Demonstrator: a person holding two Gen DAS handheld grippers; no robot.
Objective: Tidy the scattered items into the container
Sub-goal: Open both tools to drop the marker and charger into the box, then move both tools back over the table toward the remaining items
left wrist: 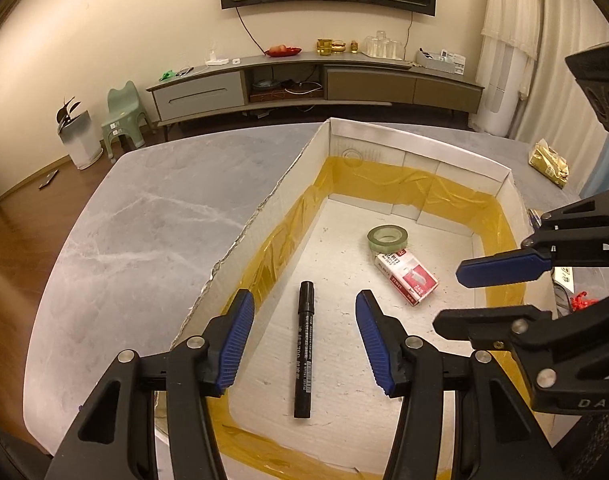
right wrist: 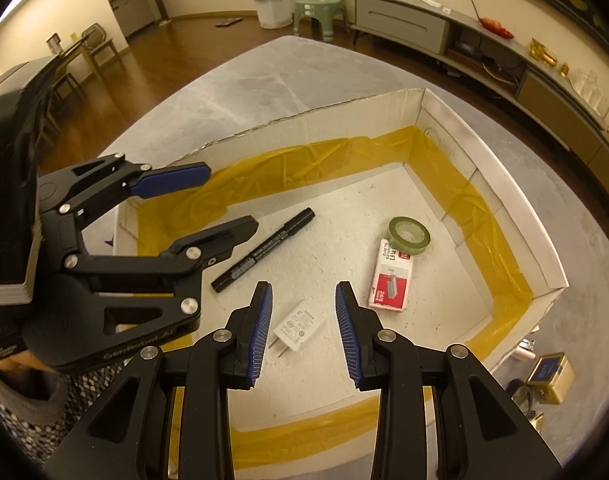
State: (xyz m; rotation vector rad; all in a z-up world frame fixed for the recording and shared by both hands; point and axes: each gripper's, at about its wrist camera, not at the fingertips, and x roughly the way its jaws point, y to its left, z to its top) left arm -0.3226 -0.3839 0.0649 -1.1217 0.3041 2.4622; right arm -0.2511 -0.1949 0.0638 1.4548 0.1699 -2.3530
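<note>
From the left wrist view, the left gripper (left wrist: 304, 336) hangs over the near end of the white cardboard box (left wrist: 420, 146), its two blue-padded jaws spread wide with nothing between them. On the box floor three things show in this view: one black marker (left wrist: 305, 350) lying lengthwise straight below the gap of the jaws, one roll of green tape (left wrist: 387, 238) toward the far end, and one red and white staple box (left wrist: 407, 278) just beside the roll and touching it at its near edge. Yellow tape lines the foot of the box walls all round. The right gripper (left wrist: 470, 296) reaches in from the right edge, jaws parted and empty. The box stands on a grey marble table (left wrist: 136, 216), with one gold packet (left wrist: 549, 162) lying on the table outside the far right corner. From the right wrist view, the right gripper (right wrist: 303, 332) is poised over the box with its jaws wide apart, and one white plug adapter (right wrist: 298, 326) lies on the floor directly under the gap, its two prongs pointing toward the camera. That makes four things in the box here: the marker (right wrist: 264, 250) lying aslant at left, the tape roll (right wrist: 409, 236), the staple box (right wrist: 391, 280) touching it, and the adapter. The left gripper (right wrist: 224, 200) comes in from the left, jaws open, the lower finger above the marker.
</note>
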